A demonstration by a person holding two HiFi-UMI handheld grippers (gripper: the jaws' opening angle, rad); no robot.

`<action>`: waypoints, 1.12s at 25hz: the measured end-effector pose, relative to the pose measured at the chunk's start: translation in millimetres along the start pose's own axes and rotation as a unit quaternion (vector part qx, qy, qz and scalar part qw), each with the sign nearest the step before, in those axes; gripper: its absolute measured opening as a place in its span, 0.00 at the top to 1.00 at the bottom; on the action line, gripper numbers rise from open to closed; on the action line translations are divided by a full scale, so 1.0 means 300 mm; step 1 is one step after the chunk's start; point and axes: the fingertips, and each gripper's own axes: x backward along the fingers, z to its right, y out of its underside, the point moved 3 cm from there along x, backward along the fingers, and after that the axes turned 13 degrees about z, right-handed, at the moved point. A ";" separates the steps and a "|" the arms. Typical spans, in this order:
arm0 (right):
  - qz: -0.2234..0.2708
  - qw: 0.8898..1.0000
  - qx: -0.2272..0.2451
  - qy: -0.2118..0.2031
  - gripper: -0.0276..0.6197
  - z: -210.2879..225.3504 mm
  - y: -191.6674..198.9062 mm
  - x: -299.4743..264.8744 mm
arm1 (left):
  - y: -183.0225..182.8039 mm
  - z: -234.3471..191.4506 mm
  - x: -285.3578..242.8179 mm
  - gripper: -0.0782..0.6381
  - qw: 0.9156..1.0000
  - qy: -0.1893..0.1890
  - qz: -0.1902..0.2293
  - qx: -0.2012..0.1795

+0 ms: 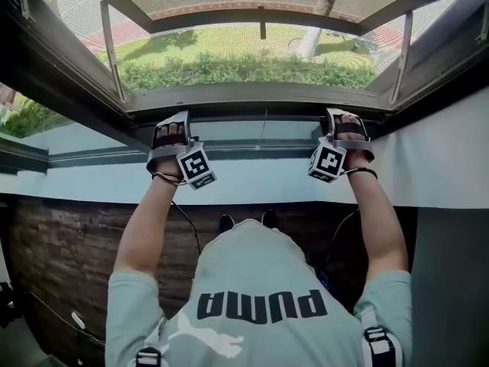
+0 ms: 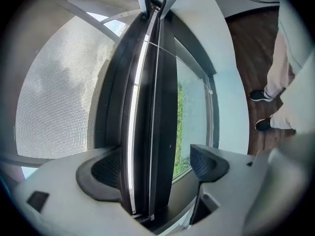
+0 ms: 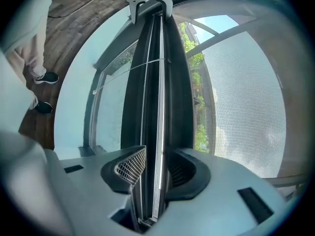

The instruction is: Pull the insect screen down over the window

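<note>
Straddling the dark horizontal metal bottom rail (image 2: 157,107) of the grey mesh insect screen (image 2: 59,92), the left claw (image 2: 160,166) is standing spread, one pad (image 2: 106,173) touching the rail and the other clear. The rail is running crosswise across the window to the right claw (image 3: 157,168), which is pinching it. Both claws are sitting equally near.

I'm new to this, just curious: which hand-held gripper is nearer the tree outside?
Right. The right hand-held gripper sits almost in line with the tree; the left hand-held gripper is well off to the tree's left.
</note>
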 end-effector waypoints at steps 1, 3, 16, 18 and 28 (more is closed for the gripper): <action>-0.003 1.000 0.002 0.002 0.75 -0.009 0.006 -0.004 | 0.004 0.003 -0.006 0.30 1.000 -0.003 0.000 -0.004; -0.005 1.000 0.004 0.001 0.75 -0.033 0.011 -0.015 | 0.009 0.018 -0.017 0.30 1.000 0.000 0.001 -0.007; -0.028 0.998 0.006 0.048 0.75 -0.144 0.017 -0.052 | 0.011 0.104 -0.057 0.30 0.999 -0.035 -0.001 0.006; -0.033 0.998 0.007 0.058 0.75 -0.147 0.015 -0.054 | 0.016 0.101 -0.070 0.30 0.998 -0.057 -0.008 -0.003; -0.035 0.996 0.025 0.083 0.75 -0.153 -0.001 -0.052 | 0.016 0.095 -0.071 0.31 0.995 -0.101 -0.012 -0.008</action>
